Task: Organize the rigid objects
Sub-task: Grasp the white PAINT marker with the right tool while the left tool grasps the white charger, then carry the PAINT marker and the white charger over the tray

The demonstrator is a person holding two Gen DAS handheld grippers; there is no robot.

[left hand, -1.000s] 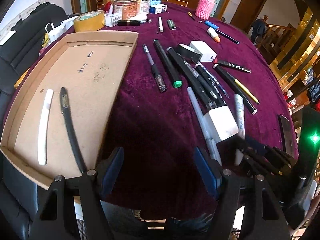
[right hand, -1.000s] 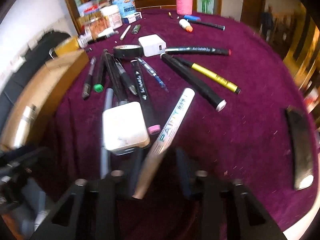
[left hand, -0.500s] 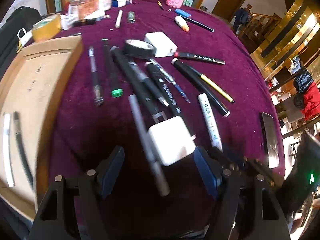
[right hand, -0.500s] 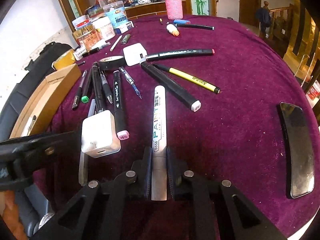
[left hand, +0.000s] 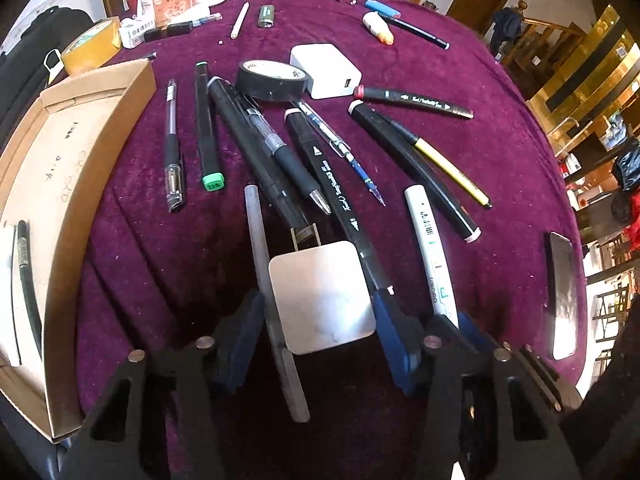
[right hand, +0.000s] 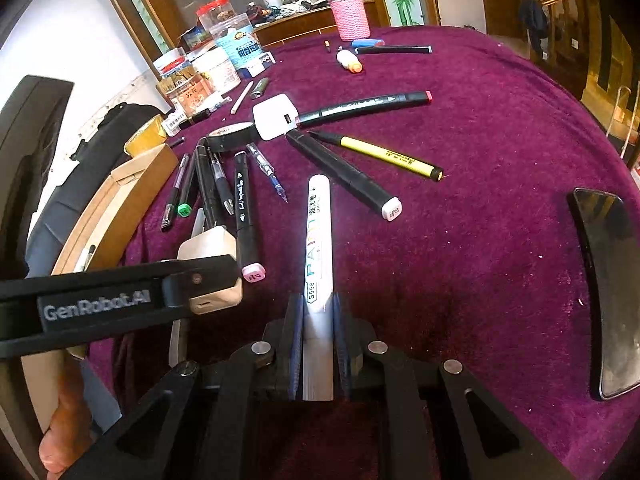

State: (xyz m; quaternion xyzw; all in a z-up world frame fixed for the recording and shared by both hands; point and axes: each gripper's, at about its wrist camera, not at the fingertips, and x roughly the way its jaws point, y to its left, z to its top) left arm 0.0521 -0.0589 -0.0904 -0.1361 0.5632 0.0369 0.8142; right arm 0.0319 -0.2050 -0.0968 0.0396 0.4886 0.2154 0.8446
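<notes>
A white charger cube (left hand: 322, 296) lies on the purple cloth among pens. My left gripper (left hand: 320, 336) straddles it and its jaws are closing, with the blue pads (left hand: 394, 336) against the cube's sides and a grey stick (left hand: 260, 248) beside the left pad. The right wrist view shows that gripper's black finger (right hand: 120, 300) lying across the cube (right hand: 212, 248). My right gripper (right hand: 318, 332) is shut on the tail of a white paint marker (right hand: 318, 232), which points away along the cloth. The same marker (left hand: 430, 248) lies right of the cube.
An open cardboard box (left hand: 80, 152) at the left holds a black pen (left hand: 26, 276). Pens and markers fan out ahead, along with a black tape roll (left hand: 272, 80) and a second white charger (left hand: 324, 68). A phone (right hand: 604, 288) lies right. Jars and a yellow tape roll (left hand: 90, 44) stand behind.
My left gripper swung right from the box to over the charger cube, and its jaws narrowed onto it. My right gripper closed on the paint marker, which now lies straight between the pads.
</notes>
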